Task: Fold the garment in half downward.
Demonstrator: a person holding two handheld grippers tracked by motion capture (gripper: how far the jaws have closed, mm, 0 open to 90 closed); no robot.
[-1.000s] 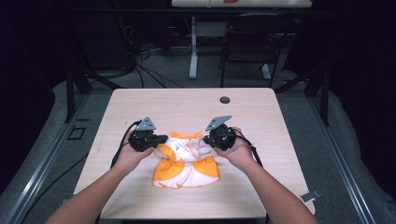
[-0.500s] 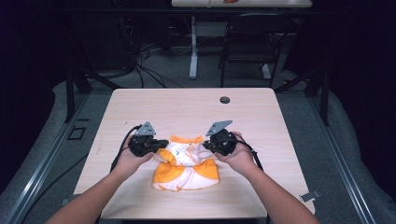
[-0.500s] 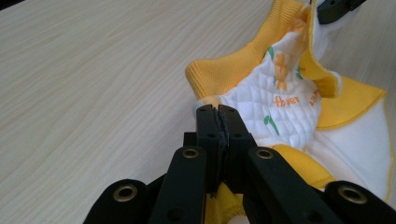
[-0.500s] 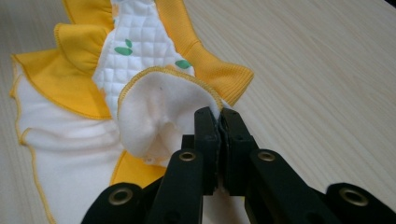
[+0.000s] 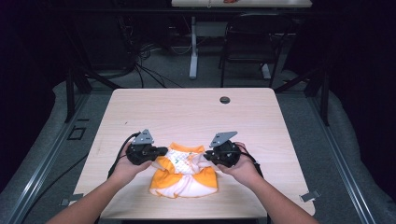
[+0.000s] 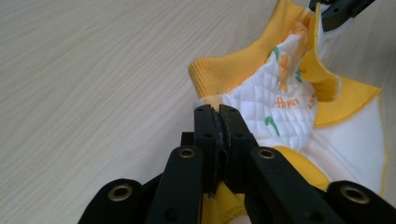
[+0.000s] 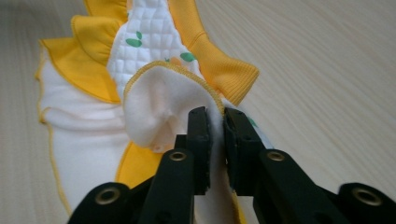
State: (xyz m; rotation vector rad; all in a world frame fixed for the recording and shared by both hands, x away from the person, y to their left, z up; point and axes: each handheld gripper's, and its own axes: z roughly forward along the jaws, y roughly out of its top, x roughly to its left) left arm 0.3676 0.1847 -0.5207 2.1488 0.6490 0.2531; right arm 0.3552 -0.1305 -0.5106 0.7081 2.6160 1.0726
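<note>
1. High view: the orange-and-white garment (image 5: pixel 185 171) is laid near the near edge of the table (image 5: pixel 187 109), flanked by the left gripper (image 5: pixel 161 151) and right gripper (image 5: pixel 205 157)
2. Left gripper view: jaws, just eased slightly, are seen nearly together, fabric pinched between them
3. Right gripper view: jaws, just opened further, stand slightly parted around a white fold; contact cannot be judged

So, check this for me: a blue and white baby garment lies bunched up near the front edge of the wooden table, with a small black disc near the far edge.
Wrong on the colour. The garment is orange-yellow and white, not blue and white, as the high view shows. The rest stands: it lies bunched up near the front edge of the wooden table, with the small black disc near the far edge.
</note>
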